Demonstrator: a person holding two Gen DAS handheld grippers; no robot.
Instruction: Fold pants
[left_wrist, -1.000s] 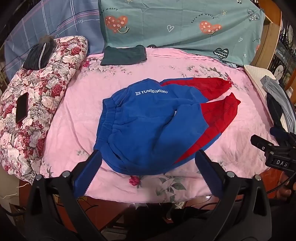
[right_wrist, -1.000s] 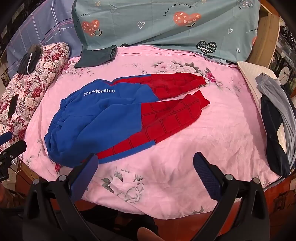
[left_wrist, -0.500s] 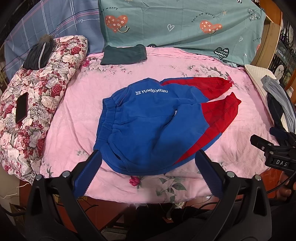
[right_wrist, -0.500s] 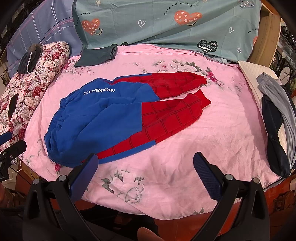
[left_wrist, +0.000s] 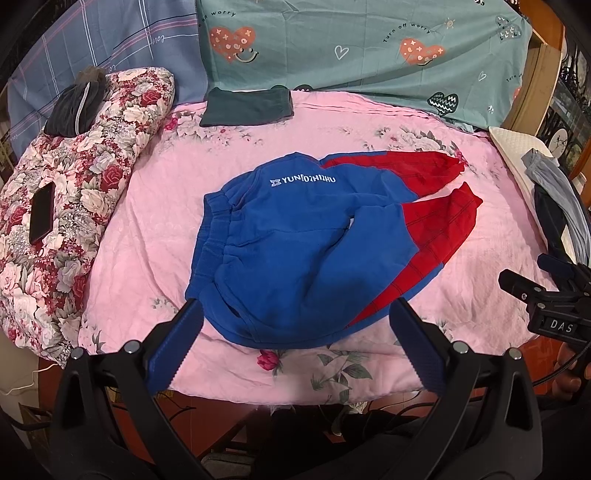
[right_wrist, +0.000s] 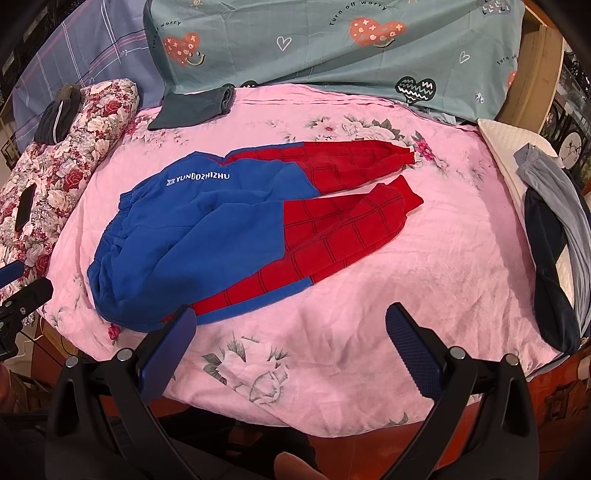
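Observation:
Blue and red pants (left_wrist: 306, 243) lie spread on the pink bed sheet (left_wrist: 155, 206), waistband to the left, the two red legs pointing right. They also show in the right wrist view (right_wrist: 236, 229). My left gripper (left_wrist: 295, 339) is open and empty, just in front of the blue waist end at the bed's near edge. My right gripper (right_wrist: 288, 343) is open and empty, over the sheet in front of the lower leg. The right gripper also shows at the right edge of the left wrist view (left_wrist: 546, 295).
A floral quilt (left_wrist: 74, 206) with a black phone (left_wrist: 41, 212) and a dark hat (left_wrist: 75, 107) lies at the left. A folded dark green garment (left_wrist: 247, 107) sits at the back. A green pillow (left_wrist: 362, 51) stands behind. Grey and navy clothes (right_wrist: 554, 236) lie at the right.
Both grippers have edged slightly closer to the bed. The pants have not moved.

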